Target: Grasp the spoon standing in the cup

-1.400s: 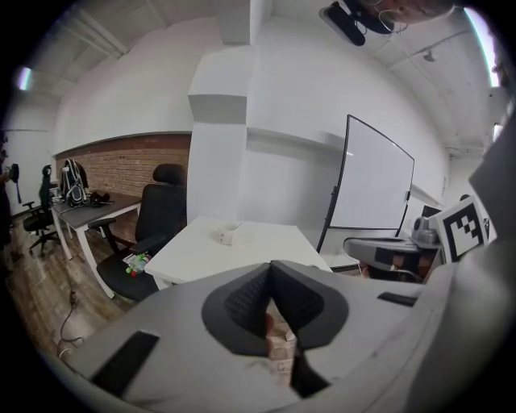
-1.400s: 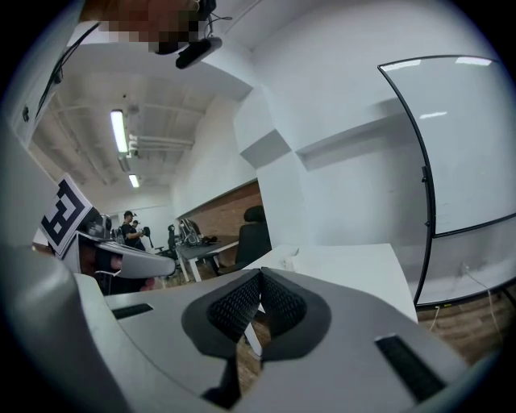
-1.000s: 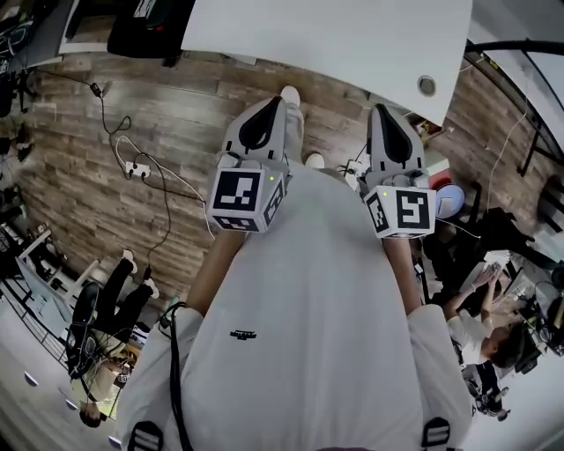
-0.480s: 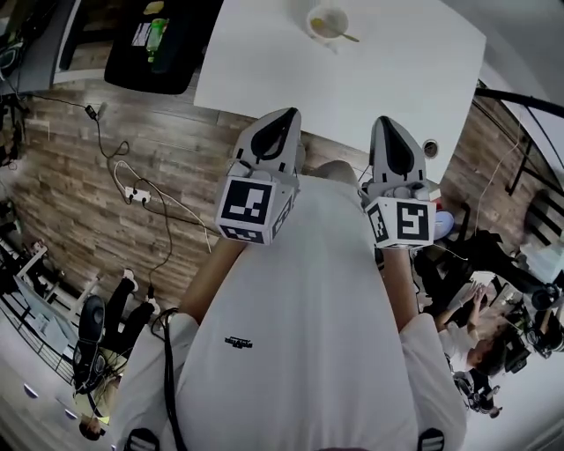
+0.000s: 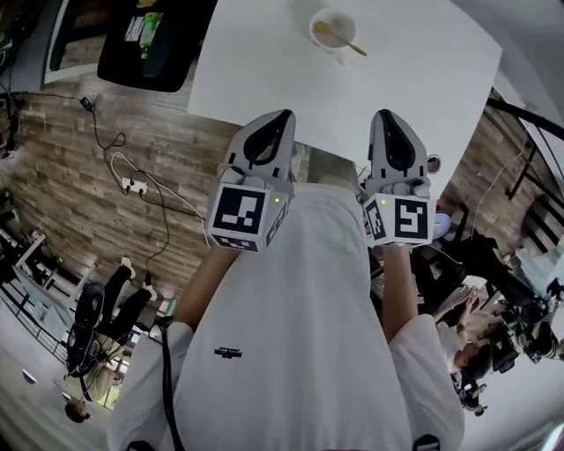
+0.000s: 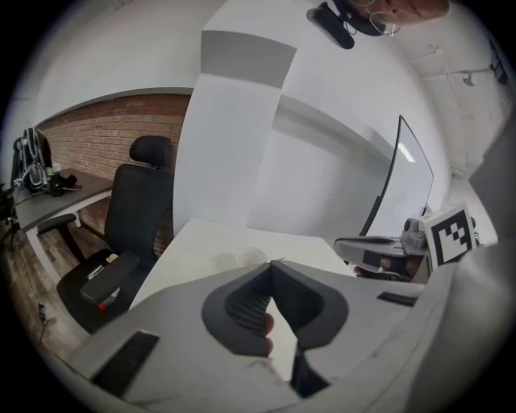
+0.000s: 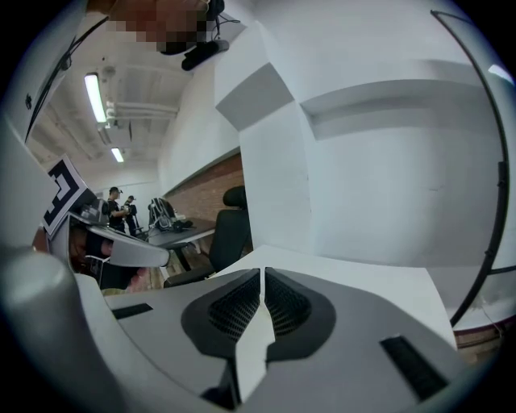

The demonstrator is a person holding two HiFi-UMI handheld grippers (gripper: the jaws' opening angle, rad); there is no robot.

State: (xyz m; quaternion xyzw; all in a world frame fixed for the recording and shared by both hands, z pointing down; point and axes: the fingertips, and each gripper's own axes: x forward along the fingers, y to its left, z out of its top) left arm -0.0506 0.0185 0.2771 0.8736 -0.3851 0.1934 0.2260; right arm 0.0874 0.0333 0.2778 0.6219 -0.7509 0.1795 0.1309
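Note:
A white cup (image 5: 332,26) stands on the far part of the white table (image 5: 264,62), with a light spoon (image 5: 343,39) in it that leans over the rim to the right. Both grippers hang at the table's near edge, well short of the cup. My left gripper (image 5: 283,116) has its jaws together with nothing between them, and the cup (image 6: 251,257) shows only faintly past its tips (image 6: 272,263). My right gripper (image 5: 385,115) is shut and empty too, its tips (image 7: 262,271) pointing over the bare tabletop.
A black office chair (image 5: 148,42) stands at the table's left side. Cables and a power strip (image 5: 134,187) lie on the wooden floor. People sit at the lower left (image 5: 97,321) and at desks on the right (image 5: 480,352). A curved monitor (image 6: 395,185) stands beyond the table.
The table has come further into view, and the cup with the spoon now shows at its far part. Both grippers have come up to the table's near edge, jaws unchanged.

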